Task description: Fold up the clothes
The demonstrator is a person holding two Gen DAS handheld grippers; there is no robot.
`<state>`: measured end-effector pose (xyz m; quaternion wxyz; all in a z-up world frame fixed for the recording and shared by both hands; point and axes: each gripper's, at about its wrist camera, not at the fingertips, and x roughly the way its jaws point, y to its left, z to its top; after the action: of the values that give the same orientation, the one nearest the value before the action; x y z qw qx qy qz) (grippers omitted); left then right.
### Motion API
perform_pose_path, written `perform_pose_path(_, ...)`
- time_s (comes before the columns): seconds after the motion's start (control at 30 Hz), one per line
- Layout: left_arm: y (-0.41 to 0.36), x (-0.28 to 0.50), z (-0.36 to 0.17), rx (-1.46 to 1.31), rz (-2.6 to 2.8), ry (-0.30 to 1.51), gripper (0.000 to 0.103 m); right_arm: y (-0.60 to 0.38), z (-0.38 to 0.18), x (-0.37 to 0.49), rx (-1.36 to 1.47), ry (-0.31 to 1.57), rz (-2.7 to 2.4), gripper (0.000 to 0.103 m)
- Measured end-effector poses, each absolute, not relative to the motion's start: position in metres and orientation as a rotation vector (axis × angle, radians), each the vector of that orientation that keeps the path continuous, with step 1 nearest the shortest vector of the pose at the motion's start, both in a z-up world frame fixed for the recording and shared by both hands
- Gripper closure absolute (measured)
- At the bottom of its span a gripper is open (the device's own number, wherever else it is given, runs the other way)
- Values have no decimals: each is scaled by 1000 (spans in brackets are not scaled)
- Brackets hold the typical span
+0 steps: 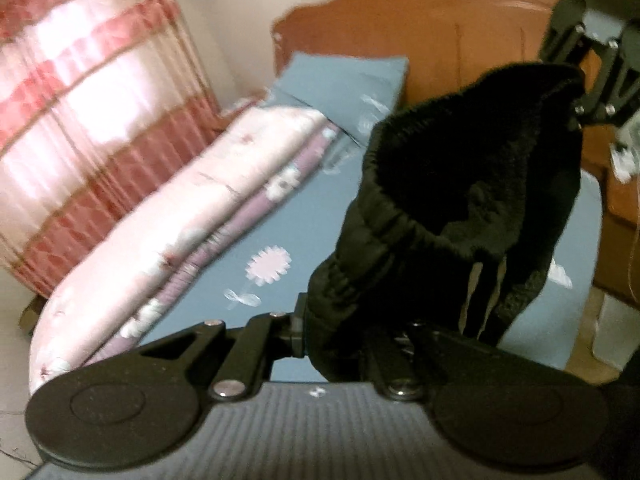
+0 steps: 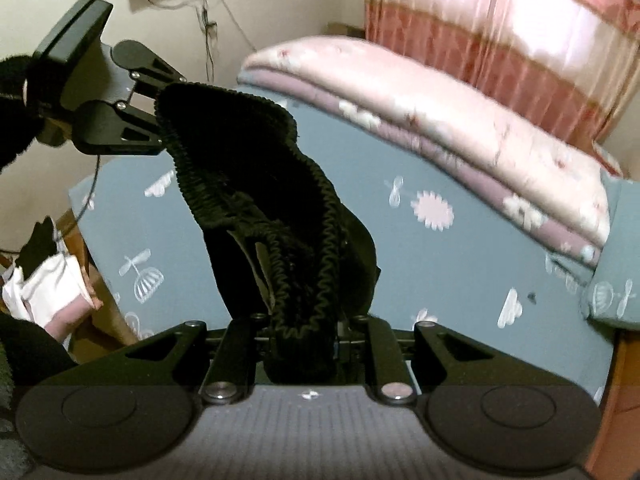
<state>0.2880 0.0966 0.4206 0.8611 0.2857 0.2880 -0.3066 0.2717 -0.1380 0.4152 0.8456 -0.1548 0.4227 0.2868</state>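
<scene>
Clamped in both grippers, left (image 1: 340,332) and right (image 2: 302,344): black garment (image 2: 256,184), elastic waistband stretched between them above blue bedsheet (image 2: 440,280).

Garment (image 2: 256,184): black, ribbed elastic waistband w/ zigzag texture, pale lining showing inside. Both hand-held grippers black w/ silver screws: left hand-held gripper (image 1: 320,320), right hand-held gripper (image 2: 300,344). Bed sheet (image 2: 460,280): dusty blue, printed w/ white & pale pink flowers, dandelion-type motifs, small white clouds. Folded quilt (image 1: 160,216) along bed's far edge: pale pink top w/ faint twig print, lilac underside w/ white flowers. Pillow (image 1: 344,76): same blue as sheet. Headboard (image 1: 440,32): orange-brown wood. Curtain (image 1: 80,100): sheer, white & pink-red horiz bands, thin brownish stripes between. Walls cream.
</scene>
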Motion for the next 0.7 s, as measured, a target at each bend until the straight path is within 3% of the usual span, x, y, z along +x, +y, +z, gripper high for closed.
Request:
perform_pose_path(0.37,115,274,505,560,-546,364,101,-129,512,259,-400,638,542,83)
perform_pose_path(0.7,108,282,549,645,-590,497,101,-113,548,257,-502,670,520,83)
